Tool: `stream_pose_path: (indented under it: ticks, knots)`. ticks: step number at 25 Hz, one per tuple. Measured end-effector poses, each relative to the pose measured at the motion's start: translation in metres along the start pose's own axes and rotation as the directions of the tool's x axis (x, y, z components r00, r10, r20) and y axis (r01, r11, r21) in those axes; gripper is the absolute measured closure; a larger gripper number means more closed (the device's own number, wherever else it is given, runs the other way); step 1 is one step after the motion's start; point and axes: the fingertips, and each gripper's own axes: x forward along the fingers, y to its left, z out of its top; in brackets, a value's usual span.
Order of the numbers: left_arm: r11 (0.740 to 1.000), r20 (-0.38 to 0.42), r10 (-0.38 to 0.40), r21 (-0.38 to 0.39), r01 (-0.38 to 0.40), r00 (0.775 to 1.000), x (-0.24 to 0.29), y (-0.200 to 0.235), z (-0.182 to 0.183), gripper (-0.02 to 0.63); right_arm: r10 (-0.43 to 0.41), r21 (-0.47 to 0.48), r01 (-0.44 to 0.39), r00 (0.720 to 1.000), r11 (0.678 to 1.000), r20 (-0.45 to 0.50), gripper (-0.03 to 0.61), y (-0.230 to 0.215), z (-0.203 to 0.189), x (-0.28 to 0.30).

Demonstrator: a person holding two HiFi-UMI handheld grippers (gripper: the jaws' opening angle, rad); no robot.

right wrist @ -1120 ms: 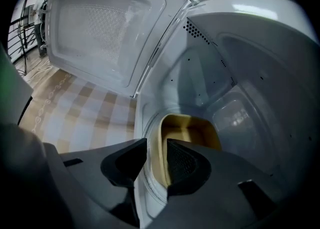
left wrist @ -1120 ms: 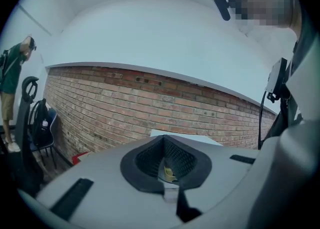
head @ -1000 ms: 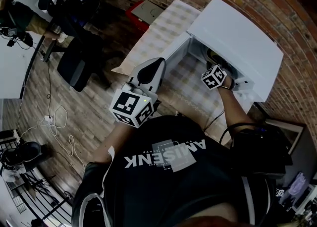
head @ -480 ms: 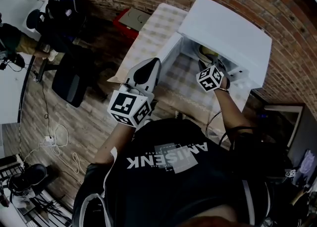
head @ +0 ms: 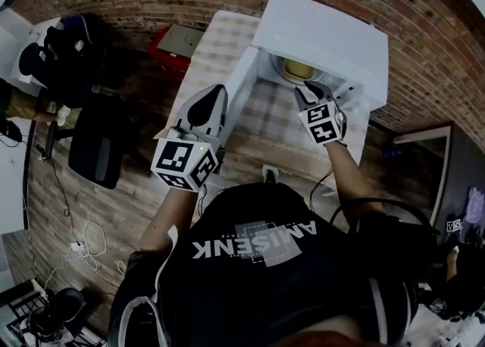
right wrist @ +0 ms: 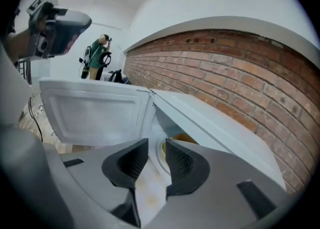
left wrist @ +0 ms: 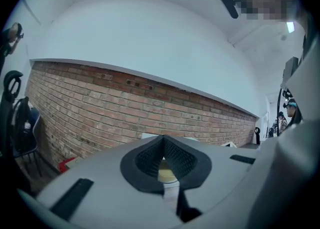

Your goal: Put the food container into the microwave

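The white microwave [head: 326,35] stands on the checked tabletop with its door [head: 239,88] swung open to the left. Inside its cavity sits the yellowish food container [head: 299,70], also seen past the right jaws [right wrist: 181,138]. My right gripper [head: 307,94] hangs just outside the opening, apart from the container. Its jaws stand open with nothing between them [right wrist: 156,145]. My left gripper [head: 214,94] floats beside the open door's outer face. Its tips touch [left wrist: 162,145], shut on nothing.
The checked tablecloth [head: 220,50] runs left of the microwave toward a red box [head: 170,42]. A brick wall [head: 424,42] backs the table. A dark office chair [head: 95,148] and cables [head: 83,239] lie on the wooden floor at left. A person [right wrist: 97,55] stands far off.
My right gripper has drawn back out of the microwave cavity, and the container stays inside. The left gripper has held its place near the door. The head camera has shifted.
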Motion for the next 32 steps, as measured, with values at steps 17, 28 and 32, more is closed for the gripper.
stream_pose_path:
  ticks: [17,28,32]
  knots:
    - [0.988,0.003,-0.155,0.012,0.155,0.988,-0.013,-0.019,0.009,0.603,-0.248,0.193,0.209,0.947,0.959,0.205,0.512,-0.025,0.053,-0.156]
    - [0.977,0.07,-0.213,0.043,0.21,0.975,-0.058,-0.018,0.025,0.603,-0.38,0.252,0.322,0.896,0.913,0.232,0.526,0.005,0.073,-0.238]
    - [0.975,0.068,-0.222,0.022,0.221,0.973,-0.073,-0.008,0.018,0.603,-0.43,0.287,0.361,0.874,0.887,0.226,0.529,0.021,0.074,-0.26]
